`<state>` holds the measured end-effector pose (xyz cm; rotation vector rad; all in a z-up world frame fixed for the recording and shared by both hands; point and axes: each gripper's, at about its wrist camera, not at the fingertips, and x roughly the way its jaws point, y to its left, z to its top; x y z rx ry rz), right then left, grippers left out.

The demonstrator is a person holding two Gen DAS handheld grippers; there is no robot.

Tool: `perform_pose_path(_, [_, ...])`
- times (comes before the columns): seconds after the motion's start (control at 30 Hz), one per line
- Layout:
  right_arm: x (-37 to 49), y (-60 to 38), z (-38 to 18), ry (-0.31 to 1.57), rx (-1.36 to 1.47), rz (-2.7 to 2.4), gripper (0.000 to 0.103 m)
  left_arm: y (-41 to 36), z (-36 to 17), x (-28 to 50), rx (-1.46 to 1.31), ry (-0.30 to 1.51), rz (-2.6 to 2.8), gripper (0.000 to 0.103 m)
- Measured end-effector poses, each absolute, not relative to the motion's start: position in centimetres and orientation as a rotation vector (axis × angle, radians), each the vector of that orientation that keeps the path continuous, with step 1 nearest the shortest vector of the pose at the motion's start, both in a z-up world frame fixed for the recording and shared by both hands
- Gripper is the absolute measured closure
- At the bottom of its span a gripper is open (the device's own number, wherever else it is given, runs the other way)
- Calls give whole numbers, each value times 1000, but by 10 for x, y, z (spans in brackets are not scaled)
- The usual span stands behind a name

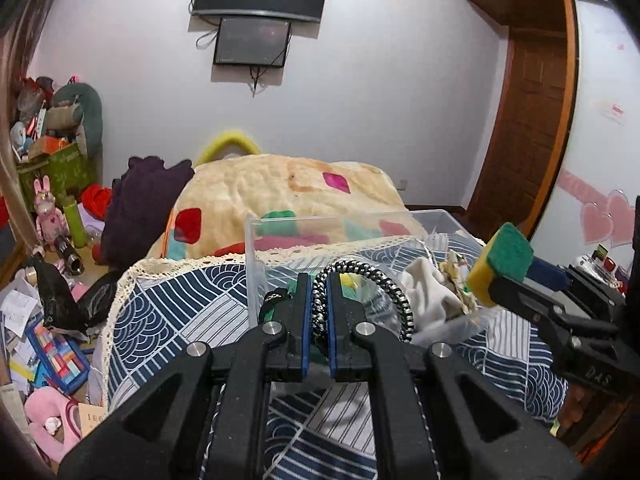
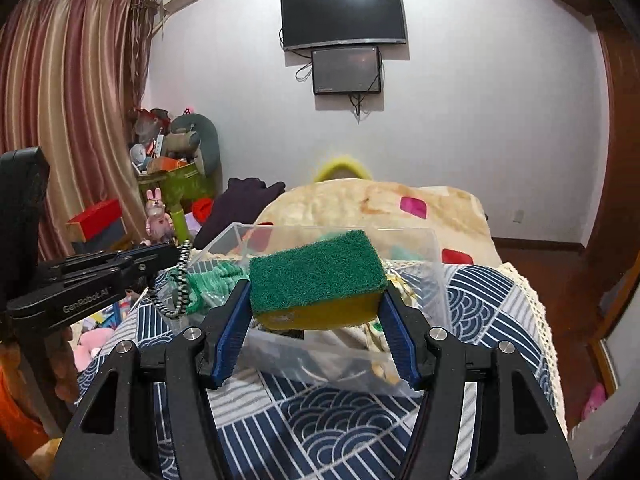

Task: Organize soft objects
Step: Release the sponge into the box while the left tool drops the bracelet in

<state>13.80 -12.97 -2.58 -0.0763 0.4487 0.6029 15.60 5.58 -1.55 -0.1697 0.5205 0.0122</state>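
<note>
My left gripper (image 1: 319,280) is shut on a black-and-white braided cord loop (image 1: 376,284), held above the near edge of a clear plastic bin (image 1: 304,226). My right gripper (image 2: 316,292) is shut on a green-and-yellow sponge (image 2: 316,276), held above the same bin (image 2: 432,280). The bin holds a white cloth (image 1: 428,288), green yarn (image 2: 212,280) and other soft bits. In the left wrist view the sponge (image 1: 504,260) and right gripper show at the right; in the right wrist view the cord (image 2: 180,280) hangs from the left gripper (image 2: 176,256).
The bin stands on a table with a blue-and-white patterned cloth (image 2: 340,420). Behind it lies a cream blanket (image 1: 288,192) and a dark purple garment (image 1: 140,208). Toys and boxes clutter the floor at left (image 1: 48,320). A wooden door (image 1: 528,128) is at right.
</note>
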Motion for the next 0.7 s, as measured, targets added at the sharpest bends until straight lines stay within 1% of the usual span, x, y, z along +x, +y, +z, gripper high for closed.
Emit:
perform_pose_path(0.2, [153,-117,-37,498,-90,612,44,60,-29,185,-171,578,42,97])
perform_pose_path(0.4, [167,-112,-50,550,-79,599,44,57,-45,193,-176,615,40,97])
perform_pose_path(0.5, [171,-109,-56,580,-81,603,43,52,-49,193,-145,621,43,92])
perform_pose_path(0.53, [171,-109,-57,579,-91,599,41,51,-49,193,-138,620,47,89])
perform_pose_path(0.6, [168,-107,-57,574,-112,592,41,50,-48,191,-137,617,47,83])
perform_pose_path(0.67, [164,-106,-55,570,-126,595,40,51,-46,188,-147,618,36,71])
perform_pose_path(0.7, [162,-106,-55,570,-132,596,39,50,-46,186,-147,615,30,69])
